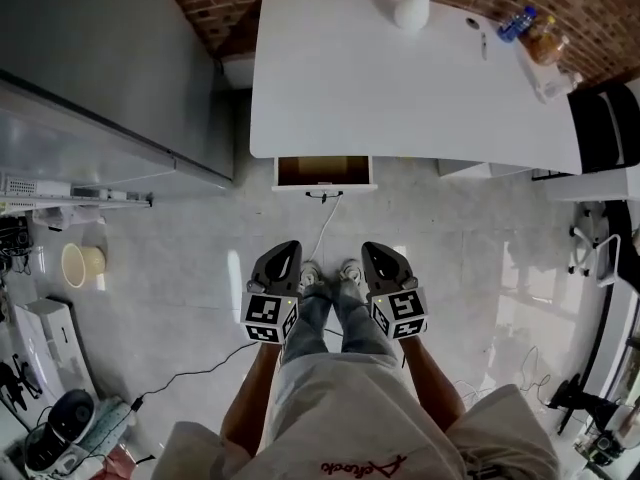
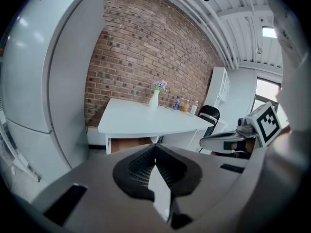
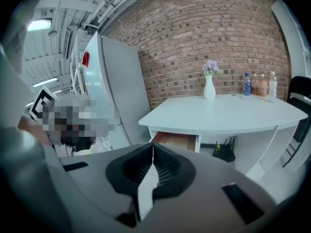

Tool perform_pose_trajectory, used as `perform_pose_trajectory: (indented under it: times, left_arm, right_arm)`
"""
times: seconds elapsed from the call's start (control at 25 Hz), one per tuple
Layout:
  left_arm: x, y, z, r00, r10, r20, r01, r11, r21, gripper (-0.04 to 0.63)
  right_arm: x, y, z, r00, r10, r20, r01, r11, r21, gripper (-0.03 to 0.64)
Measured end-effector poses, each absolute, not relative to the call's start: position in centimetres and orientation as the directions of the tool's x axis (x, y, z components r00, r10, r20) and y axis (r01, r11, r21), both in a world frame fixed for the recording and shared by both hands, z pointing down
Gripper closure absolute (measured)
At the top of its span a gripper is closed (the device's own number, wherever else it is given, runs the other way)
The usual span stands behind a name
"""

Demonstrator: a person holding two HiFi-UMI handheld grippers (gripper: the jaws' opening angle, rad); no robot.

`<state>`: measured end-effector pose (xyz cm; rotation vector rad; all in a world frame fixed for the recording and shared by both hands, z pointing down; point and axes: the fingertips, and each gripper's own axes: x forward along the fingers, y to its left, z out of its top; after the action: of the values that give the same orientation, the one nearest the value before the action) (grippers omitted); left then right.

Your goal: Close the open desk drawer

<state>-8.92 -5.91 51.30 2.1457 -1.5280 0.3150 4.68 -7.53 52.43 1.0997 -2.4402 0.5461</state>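
Head view: the open drawer [image 1: 323, 172] juts out under the left front of the white desk [image 1: 400, 78], well ahead of you.
Left gripper [image 1: 288, 250]: clenched on nothing, far from the drawer.
Right gripper [image 1: 376, 250]: likewise clenched and empty.
Cable risk: a white cable [image 1: 325, 230] lies on the floor between your feet and the drawer, so you may snag it stepping in.
Push risk: an off-centre shove with closed tips could skew the drawer or jolt the vase [image 1: 413, 8].
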Motion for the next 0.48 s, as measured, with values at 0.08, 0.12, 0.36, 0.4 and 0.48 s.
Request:
perform_pose_trajectory:
  times: [0.08, 0.12, 0.36, 0.4, 0.48]
  left_arm:
    - [-8.9, -5.2, 53.1, 0.350, -0.809, 0.472, -0.932, -0.248, 0.265, 0.583]
    - [-8.8, -4.7, 54.0, 0.352, -0.801, 0.484, -0.931, -0.244, 0.273, 0.583]
    - [-8.3, -1.8, 60.0, 0.365, -0.757, 0.541, -0.924, -0.226, 0.307, 0.581]
    - [-8.3, -1.4, 61.2, 0.366, -0.751, 0.550, -0.924, -0.223, 0.310, 0.583]
    - [-8.4, -0.7, 63.7, 0.367, -0.737, 0.568, -0.925, -0.220, 0.311, 0.583]
  right_arm:
    - [4.7, -6.2, 54.6, -0.609, -0.584, 0.537, -0.766, 0.608, -0.207, 0.598]
    - [4.7, -5.5, 55.8, -0.609, -0.571, 0.551, -0.766, 0.603, -0.221, 0.598]
    - [5.4, -2.0, 62.9, -0.585, -0.516, 0.626, -0.779, 0.572, -0.257, 0.598]
    - [5.4, -1.7, 64.0, -0.579, -0.511, 0.635, -0.782, 0.569, -0.256, 0.598]
    - [5.5, -1.5, 65.9, -0.569, -0.506, 0.647, -0.789, 0.558, -0.258, 0.598]
